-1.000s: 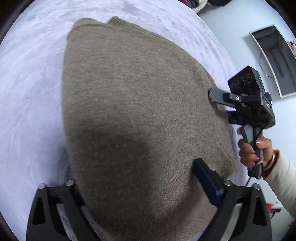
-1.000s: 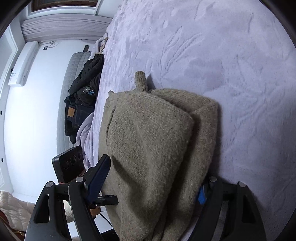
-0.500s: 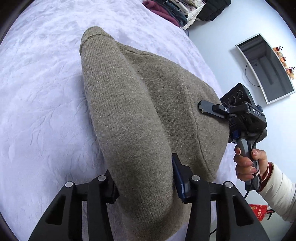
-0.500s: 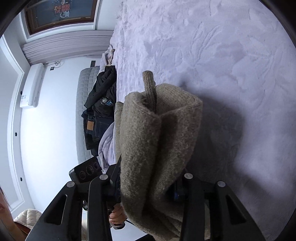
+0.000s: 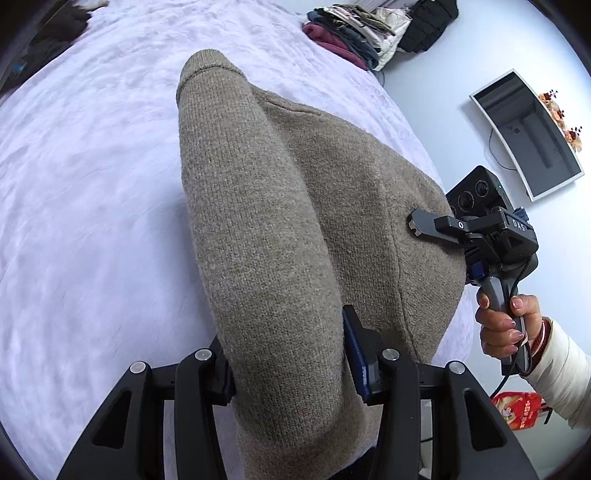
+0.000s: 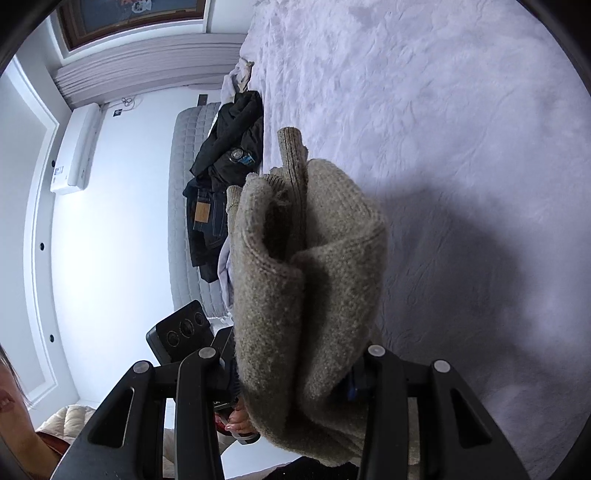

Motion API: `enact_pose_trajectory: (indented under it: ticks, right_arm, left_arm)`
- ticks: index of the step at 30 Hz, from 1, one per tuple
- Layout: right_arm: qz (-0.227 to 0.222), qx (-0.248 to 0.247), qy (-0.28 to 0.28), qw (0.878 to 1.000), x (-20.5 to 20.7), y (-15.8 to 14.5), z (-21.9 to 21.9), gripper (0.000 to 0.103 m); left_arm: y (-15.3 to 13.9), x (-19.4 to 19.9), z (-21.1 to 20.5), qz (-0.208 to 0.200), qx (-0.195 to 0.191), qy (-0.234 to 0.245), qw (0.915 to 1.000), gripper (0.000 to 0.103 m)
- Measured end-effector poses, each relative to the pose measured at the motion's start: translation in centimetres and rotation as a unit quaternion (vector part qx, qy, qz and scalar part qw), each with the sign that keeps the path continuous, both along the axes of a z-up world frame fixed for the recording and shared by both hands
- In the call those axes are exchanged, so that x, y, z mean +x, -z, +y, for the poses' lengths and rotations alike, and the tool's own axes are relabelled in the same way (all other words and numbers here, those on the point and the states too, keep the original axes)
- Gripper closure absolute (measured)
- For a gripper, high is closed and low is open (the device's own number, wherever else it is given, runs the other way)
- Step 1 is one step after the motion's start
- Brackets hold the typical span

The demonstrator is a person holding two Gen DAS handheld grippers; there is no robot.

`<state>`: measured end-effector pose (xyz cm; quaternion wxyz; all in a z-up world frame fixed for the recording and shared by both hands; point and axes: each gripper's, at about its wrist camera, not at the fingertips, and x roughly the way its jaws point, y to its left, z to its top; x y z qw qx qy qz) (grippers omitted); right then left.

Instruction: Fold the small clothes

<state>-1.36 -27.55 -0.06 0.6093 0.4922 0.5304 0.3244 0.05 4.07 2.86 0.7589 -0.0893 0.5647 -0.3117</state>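
- Both tongs pinch the same taupe knitted sweater (image 5: 280,236), one at each end of a thick folded bundle.
- My left gripper (image 5: 291,365) has its black jaws pressed against a rounded roll of the knit; the blue pad (image 5: 356,354) on the right jaw presses into the wool, and the left pad is mostly hidden by the fabric.
- My right gripper (image 6: 295,373) clamps several stacked layers of the sweater, which bulge up between the jaws; only a sliver of blue pad shows on the right side.
- From the left wrist view I see that right gripper from outside (image 5: 480,236), its finger tip against the far edge of the sweater, with a hand (image 5: 506,321) in a cream sleeve around the grey handle.
- The left gripper's camera housing (image 6: 181,332) appears in the right wrist view, just beside the bundle.
- The sweater hangs between the two grippers above a pale lilac plush bedspread (image 5: 92,184) and casts a broad shadow on it (image 6: 461,229); whether its far end touches the spread I cannot tell.
- A ribbed cuff (image 6: 291,147) sticks out of the layers at the far end.
- A stack of folded clothes (image 5: 347,33) sits near the far edge of the bed.
- Dark garments with jeans (image 6: 221,177) lie in a heap by the grey quilted headboard (image 6: 184,206).
- A curved monitor (image 5: 528,133) stands against the white wall.
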Motion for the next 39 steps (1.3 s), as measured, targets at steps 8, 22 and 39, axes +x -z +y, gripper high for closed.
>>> enact_pose_trajectory:
  ticks: [8, 22, 39]
  right_arm:
    - [0.017, -0.077, -0.041, 0.996, 0.1, 4.0, 5.7, 0.060]
    - [-0.010, -0.378, 0.011, 0.926, -0.8, -0.8, 3.3, 0.036]
    - [-0.102, -0.483, -0.142, 0.858, -7.7, 0.0, 13.5, 0.086]
  left_arm:
    - [4.7, -2.0, 5.0, 0.030, 0.057, -0.050, 0.9967, 0.055]
    - [1.4, -3.6, 8.3, -0.058, 0.168, -0.128, 0.9758, 0.028]
    - [4.3, -2.9, 5.0, -0.031, 0.265, -0.146, 0.9527, 0.000]
